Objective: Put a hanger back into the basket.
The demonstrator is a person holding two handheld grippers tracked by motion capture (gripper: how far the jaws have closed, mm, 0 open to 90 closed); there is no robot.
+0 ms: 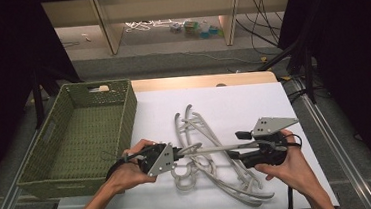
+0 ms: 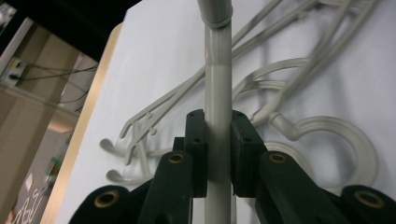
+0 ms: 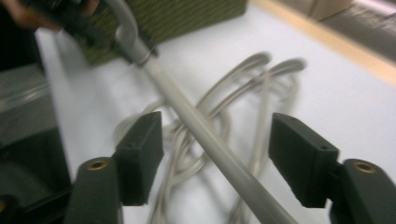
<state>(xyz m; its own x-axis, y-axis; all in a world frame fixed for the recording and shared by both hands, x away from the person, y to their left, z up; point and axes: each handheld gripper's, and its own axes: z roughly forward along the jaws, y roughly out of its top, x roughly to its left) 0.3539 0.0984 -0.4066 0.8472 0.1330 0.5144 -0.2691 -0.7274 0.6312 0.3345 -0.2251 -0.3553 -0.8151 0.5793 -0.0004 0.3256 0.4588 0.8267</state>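
A grey plastic hanger's straight bar (image 1: 212, 150) hangs level just above the white mat, between my two grippers. My left gripper (image 1: 178, 152) is shut on one end of it; in the left gripper view the pads (image 2: 196, 149) press on the bar (image 2: 218, 79) from both sides. At the bar's other end my right gripper (image 1: 237, 145) stands open. In the right gripper view the bar (image 3: 196, 121) runs through the wide gap of that gripper (image 3: 217, 158) without touching either pad. Several more grey hangers (image 1: 195, 126) lie tangled under the bar.
A green woven basket (image 1: 79, 88) with nothing in it stands at the left, close to my left hand. The white mat (image 1: 243, 100) has bare room at the back and right. A wooden table edge (image 1: 196, 81) runs along the far side.
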